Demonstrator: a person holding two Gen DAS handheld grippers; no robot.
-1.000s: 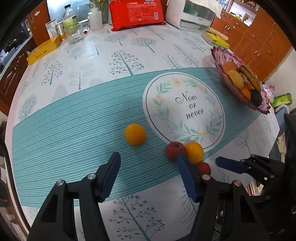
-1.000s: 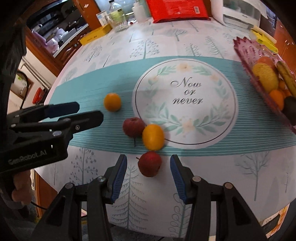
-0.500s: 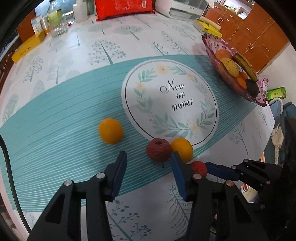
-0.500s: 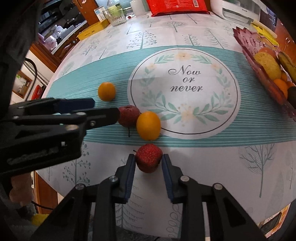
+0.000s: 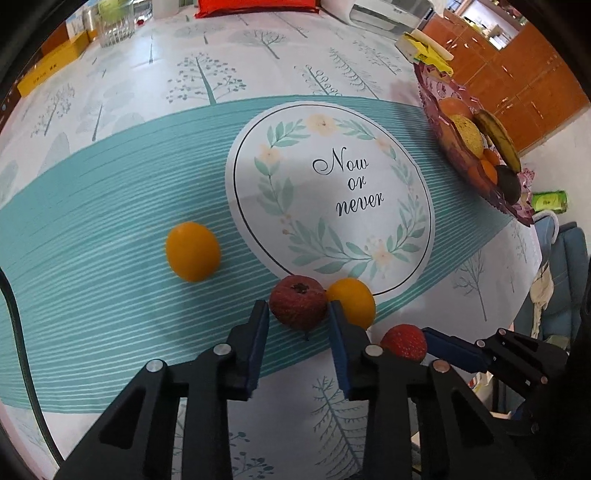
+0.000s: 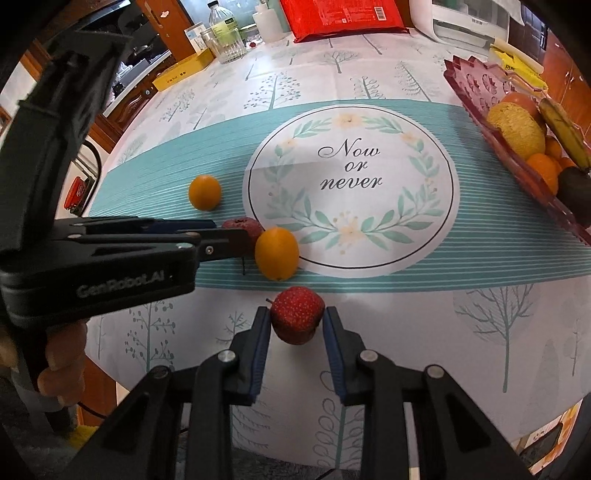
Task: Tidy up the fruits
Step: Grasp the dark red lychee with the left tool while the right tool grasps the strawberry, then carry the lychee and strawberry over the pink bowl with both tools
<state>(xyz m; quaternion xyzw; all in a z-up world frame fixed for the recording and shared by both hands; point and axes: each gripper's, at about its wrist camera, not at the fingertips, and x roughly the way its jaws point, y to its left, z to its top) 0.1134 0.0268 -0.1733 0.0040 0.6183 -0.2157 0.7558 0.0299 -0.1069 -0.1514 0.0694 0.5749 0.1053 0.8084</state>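
Near the front edge of the table (image 5: 122, 122), which wears a white cloth printed with grey trees and a broad teal striped band, both grippers are closed on fruit. The left gripper (image 5: 298, 314) has just been closing, and its blue pads now press on either side of a dark red, rough-skinned round fruit (image 5: 298, 307) that sits on the teal band at the lower rim of the white round medallion reading "Now or never" (image 5: 332, 192). A smooth orange fruit (image 5: 352, 302) lies touching the dark red one on its right, and a second orange fruit (image 5: 192, 251) lies well apart to the left on the teal band. The right gripper (image 6: 297, 321) is clamped on a bright red, speckled strawberry-like fruit (image 6: 297, 314), which sits on the white part of the cloth just in front of the teal band, nearer the front edge than the other loose pieces. Along the right edge of the table stands a dark red patterned glass fruit dish (image 6: 476, 83) holding oranges, a rough yellow fruit, a banana and a dark fruit. At the far edge are a red packet (image 6: 343, 14), a clear glass (image 6: 229, 46) and a yellow box (image 6: 183, 70).
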